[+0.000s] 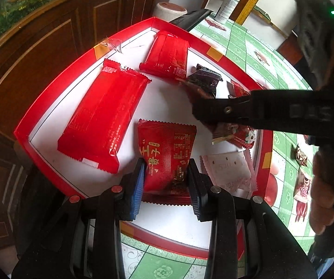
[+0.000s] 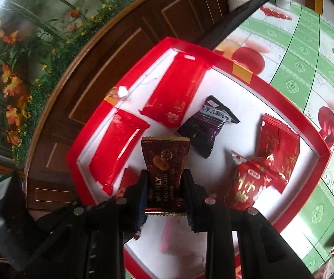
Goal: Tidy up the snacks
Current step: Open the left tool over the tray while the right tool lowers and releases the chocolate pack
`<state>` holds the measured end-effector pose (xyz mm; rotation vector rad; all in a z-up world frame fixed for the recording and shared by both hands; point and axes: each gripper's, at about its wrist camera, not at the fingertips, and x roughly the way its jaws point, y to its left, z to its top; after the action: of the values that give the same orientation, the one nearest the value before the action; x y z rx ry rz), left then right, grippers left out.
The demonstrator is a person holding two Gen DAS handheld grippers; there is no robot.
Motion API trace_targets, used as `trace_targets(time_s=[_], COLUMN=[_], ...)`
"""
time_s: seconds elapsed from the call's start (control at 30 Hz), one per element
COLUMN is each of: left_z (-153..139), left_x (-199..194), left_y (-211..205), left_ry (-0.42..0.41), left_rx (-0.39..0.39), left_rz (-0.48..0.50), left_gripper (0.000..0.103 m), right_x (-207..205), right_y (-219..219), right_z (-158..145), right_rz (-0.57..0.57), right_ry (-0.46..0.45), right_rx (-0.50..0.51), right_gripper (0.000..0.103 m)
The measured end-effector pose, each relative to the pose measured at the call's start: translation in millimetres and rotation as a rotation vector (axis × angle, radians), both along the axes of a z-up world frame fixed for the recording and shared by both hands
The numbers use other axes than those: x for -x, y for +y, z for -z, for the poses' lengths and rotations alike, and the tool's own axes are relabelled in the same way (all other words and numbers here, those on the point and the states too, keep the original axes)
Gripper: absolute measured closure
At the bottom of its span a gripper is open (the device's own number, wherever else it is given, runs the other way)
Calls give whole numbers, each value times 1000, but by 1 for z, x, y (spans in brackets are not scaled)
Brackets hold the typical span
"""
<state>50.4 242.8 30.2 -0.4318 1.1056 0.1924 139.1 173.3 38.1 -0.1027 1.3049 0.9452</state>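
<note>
A red-rimmed white tray [image 1: 39, 121] [image 2: 290, 107] holds two long red packets [image 1: 102, 116] [image 2: 174, 88], a dark purple packet [image 1: 205, 79] [image 2: 207, 125] and red snack packets [image 2: 271, 160]. My left gripper [image 1: 165, 174] is shut on a dark red snack packet [image 1: 167, 153] over the tray. My right gripper [image 2: 164, 183] is shut on a brown "MANLY" cookie packet [image 2: 164, 165] above the tray; it reaches in from the right in the left wrist view [image 1: 213, 111]. A pale pink packet [image 1: 227, 169] lies beside the left gripper.
The tray sits on a green and white patterned tablecloth [image 1: 248, 46] [image 2: 306, 46] next to a dark wooden cabinet [image 1: 39, 46] [image 2: 120, 46]. Loose snacks [image 1: 302, 186] lie on the cloth right of the tray. A white bottle [image 1: 227, 4] and a paper roll [image 1: 169, 10] stand behind.
</note>
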Motion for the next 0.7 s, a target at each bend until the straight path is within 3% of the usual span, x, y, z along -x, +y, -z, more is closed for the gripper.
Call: trace_targets(time_s=[0.33, 0.7], left_z=[0, 0], left_x=[-23, -32], left_y=[7, 8], left_ry=[-6, -13], left_rx=[-17, -25], left_rz=[-16, -18], left_gripper=[69, 69], right_x=[-27, -34], right_y=[2, -3], right_z=[10, 15], right_rz=[54, 93], right_ry=[-66, -48], right_rx=[63, 37], right_gripper=[72, 69])
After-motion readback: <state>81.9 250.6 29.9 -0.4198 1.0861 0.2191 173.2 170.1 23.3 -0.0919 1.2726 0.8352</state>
